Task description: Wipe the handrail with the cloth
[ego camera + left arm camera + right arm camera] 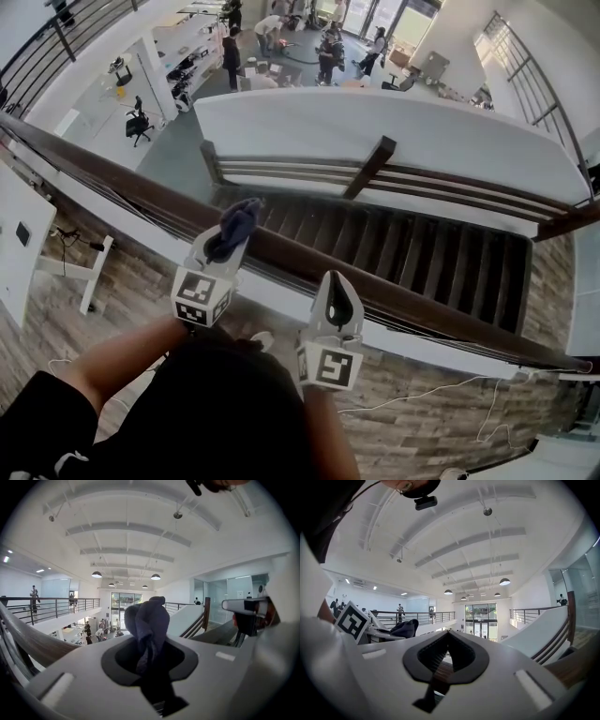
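**Up on the landing: cloth's at the rail, other gripper has nothing in it**

Big bright open hall, white arched ceiling with pendant lamps [155, 577] hanging from it and glass doors at the far end. We're on an upper level with a wood-look floor [422, 431]. Straight ahead a dark staircase [403, 244] drops away, and a bunch of people [328, 52] are gathered on the ground floor far below.

The dark wooden handrail [422, 305] runs across in front of the person, from far left down to near right. Both grippers point out over it, side by side and a little apart.

The left gripper [221, 251] has its jaws clamped on the cloth [239, 220], a dark bluish-grey rag. It's bunched into a lump that pokes up and forward out of the jaw tips. From above, that lump sits right at the top of the rail, left of the middle. Whether it's actually pressing on the wood I can't tell from here.

The right gripper [335, 286] is further right along the rail, with its tip over the near edge. Its jaws are pressed fully together with nothing between them. You just see a strip of brown rail through the slot beneath. Looking from that gripper's side, the cloth lump shows off to the left, at the other gripper's tip.
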Motion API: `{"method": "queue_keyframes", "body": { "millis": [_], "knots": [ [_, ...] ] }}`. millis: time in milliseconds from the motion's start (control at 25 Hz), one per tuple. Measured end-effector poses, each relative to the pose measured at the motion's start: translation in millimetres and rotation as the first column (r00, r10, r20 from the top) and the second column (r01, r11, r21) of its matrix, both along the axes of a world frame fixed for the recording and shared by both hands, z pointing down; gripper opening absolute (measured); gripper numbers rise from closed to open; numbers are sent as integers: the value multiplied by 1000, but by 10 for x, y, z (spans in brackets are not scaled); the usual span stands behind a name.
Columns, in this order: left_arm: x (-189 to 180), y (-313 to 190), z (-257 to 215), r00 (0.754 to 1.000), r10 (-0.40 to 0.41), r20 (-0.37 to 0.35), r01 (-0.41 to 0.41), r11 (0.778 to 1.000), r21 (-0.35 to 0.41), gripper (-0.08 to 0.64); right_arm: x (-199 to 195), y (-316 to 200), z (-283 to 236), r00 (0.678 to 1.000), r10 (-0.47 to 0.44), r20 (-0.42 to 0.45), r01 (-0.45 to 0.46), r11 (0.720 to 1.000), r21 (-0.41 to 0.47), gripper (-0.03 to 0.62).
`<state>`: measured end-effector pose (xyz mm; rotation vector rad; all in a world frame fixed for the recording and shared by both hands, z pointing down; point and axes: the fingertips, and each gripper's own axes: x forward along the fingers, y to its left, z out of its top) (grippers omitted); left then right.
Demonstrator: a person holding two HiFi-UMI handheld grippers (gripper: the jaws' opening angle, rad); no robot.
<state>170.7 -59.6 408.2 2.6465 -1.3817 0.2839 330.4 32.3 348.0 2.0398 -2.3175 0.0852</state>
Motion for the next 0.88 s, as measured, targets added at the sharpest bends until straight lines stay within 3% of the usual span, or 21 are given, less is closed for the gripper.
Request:
{"method": "queue_keyframes", "body": {
  "millis": [440,880],
  "knots": [
    [210,98,-5,1000,26,-7,-26,999,29,77,53,-174,196,999,39,21,-38,999,-36,3],
    [449,155,15,998,42,-48,-44,999,-28,77,64,-233,363,998,57,25,-55,995,-82,32]
  ]
}}
